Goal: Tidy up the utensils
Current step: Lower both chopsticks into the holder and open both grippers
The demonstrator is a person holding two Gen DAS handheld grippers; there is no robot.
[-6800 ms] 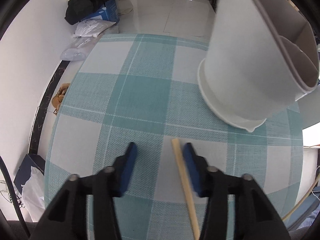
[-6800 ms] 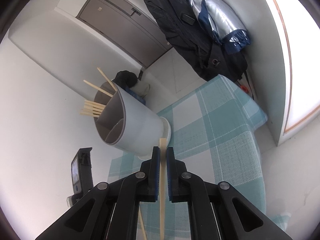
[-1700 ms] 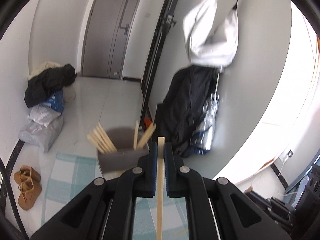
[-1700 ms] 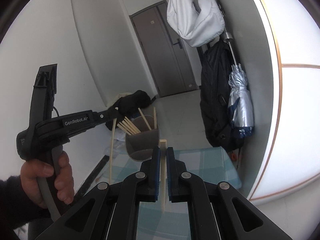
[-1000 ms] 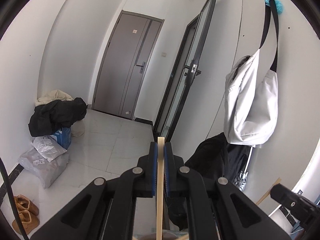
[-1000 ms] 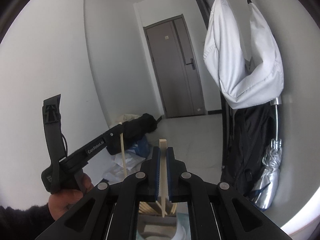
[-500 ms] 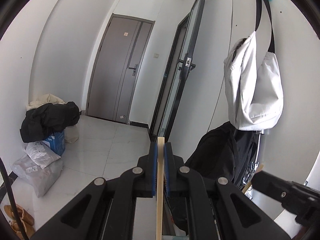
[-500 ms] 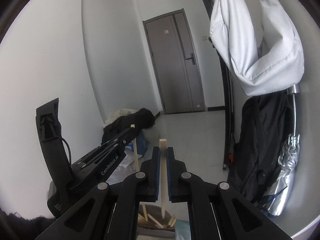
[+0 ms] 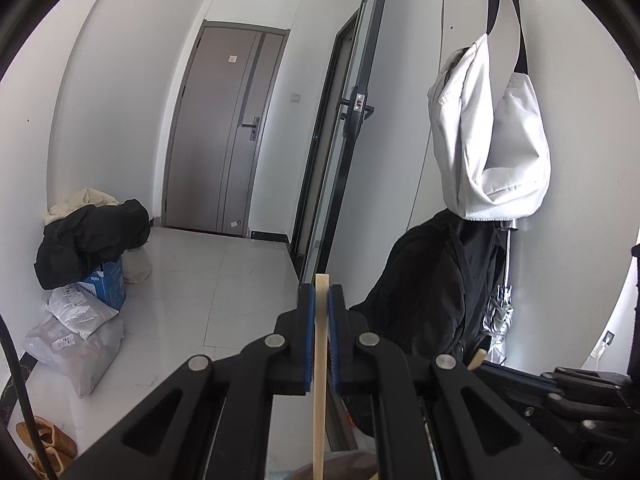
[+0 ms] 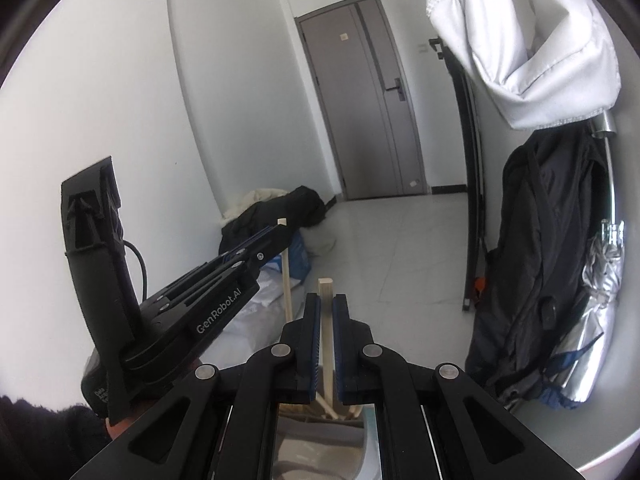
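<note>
The left gripper [image 9: 319, 336] and right gripper [image 10: 326, 344] each clamped an upright chopstick [image 9: 319, 380] [image 10: 327, 344] above what seemed the holder [image 10: 316, 440], mostly hidden.

We have lifted both grippers off the table, each now clamping 1 chopstick upright. Our left gripper [image 10: 276, 236] has closed in beside the right gripper [image 10: 327, 312] above the holder [image 10: 316, 436].

Left claw [image 10: 276, 236] beside right chopstick [image 10: 326, 320]
</note>
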